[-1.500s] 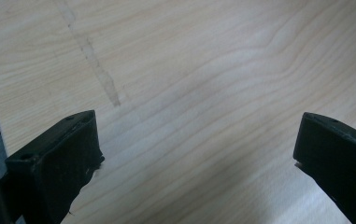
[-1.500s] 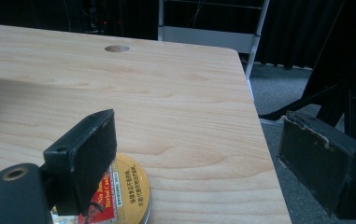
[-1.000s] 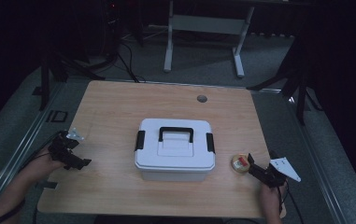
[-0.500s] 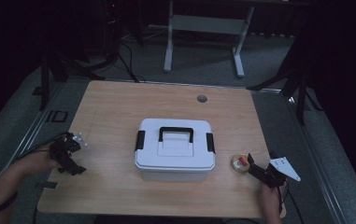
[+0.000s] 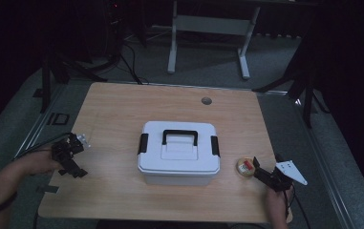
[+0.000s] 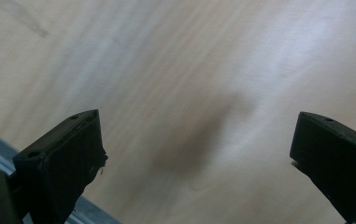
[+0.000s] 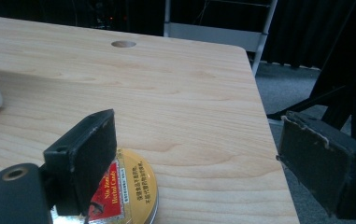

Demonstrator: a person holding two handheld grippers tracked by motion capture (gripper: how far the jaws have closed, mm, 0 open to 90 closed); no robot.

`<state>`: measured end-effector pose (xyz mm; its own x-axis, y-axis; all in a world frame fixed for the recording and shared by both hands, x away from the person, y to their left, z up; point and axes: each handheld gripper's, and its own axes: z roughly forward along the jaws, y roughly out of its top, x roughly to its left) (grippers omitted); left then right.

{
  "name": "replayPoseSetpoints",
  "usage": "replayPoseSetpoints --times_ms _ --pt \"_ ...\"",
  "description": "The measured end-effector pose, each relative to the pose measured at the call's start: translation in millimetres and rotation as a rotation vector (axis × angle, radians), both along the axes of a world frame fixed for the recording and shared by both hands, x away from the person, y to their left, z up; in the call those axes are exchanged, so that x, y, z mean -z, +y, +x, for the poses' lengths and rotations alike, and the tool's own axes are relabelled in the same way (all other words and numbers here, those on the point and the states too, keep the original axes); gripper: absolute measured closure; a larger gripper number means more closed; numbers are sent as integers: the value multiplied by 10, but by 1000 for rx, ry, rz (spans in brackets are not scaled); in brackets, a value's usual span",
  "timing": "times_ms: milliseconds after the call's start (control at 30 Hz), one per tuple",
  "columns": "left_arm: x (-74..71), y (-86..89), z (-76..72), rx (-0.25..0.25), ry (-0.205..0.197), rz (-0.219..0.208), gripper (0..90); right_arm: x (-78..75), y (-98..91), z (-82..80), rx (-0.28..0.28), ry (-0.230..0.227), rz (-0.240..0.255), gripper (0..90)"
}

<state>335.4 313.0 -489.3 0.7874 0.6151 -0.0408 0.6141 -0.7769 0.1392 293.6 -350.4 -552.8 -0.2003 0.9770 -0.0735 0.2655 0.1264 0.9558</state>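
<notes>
Room: dark floor, stand legs and cables lay beyond a pale wooden surface (image 5: 122, 109), lit only over its top.
Box: a white lidded box (image 5: 178, 153) with a black handle (image 5: 180, 138) sat at the middle, latches at 3 and 9 o'clock both down, so it looked shut and untouched.
Tin: a small round gold tin (image 5: 246, 165) with a red label lay flat at 4 o'clock of the box, near but apart from it, within easy reach of the right hand.
Right claw (image 5: 262, 173): jaws spread wide, one jaw over the tin's near edge, the other well clear at its side; it gripped nothing, probably lined up to take the tin.
Left claw (image 5: 70, 164): jaws wide over bare wood at 9 o'clock of the box, holding nothing, likely parked out of the way.
Hole: a cable hole (image 5: 206, 100) sat at 12 o'clock.
</notes>
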Motion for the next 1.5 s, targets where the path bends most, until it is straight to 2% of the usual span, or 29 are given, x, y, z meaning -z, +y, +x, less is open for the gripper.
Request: replayPoseSetpoints --times_ms 33,67,133,200,233,333,367,500,567,633,667,733,933,1033,1167,1267,1500 --pt "-14 -23 1 56 78 5 21 -1 1 0 1 1 -2 112" --pt "-14 -23 1 56 78 5 21 -1 1 0 1 1 -2 112" --pt "-23 -60 -2 98 133 0 22 -1 -3 -1 2 -2 0 112" --pt "-41 -103 1 127 147 7 25 -1 -4 -1 2 -2 1 112" --pt "-72 -140 5 149 125 22 45 -1 -4 -2 2 -3 1 112" --pt "-92 -154 13 158 121 26 45 -1 -4 -1 2 -2 1 112" --pt "-168 -195 41 182 104 23 44 -1 -3 -1 1 -3 0 112" --pt "-240 -233 58 200 102 31 44 0 -7 -1 0 -3 1 112" --pt "-302 -263 64 213 106 39 44 0 -6 0 -1 -3 1 112" --pt "-378 -287 77 222 93 46 45 1 -7 1 0 -3 1 112" --pt "-459 -309 84 230 87 46 44 1 -7 0 0 -3 2 112" --pt "-493 -320 87 223 85 40 44 0 -7 0 0 -3 2 112" --pt "-680 -394 77 259 93 60 45 1 -8 1 -1 -3 1 112" --pt "-750 -418 79 268 90 53 45 1 -8 2 -2 -3 2 112" --pt "-822 -461 90 284 86 74 45 1 -9 1 -1 -3 2 112" --pt "-888 -506 100 301 77 92 45 1 -9 2 -3 -2 1 112" --pt "-1084 -641 140 330 51 93 45 0 -12 2 -5 -1 5 112"
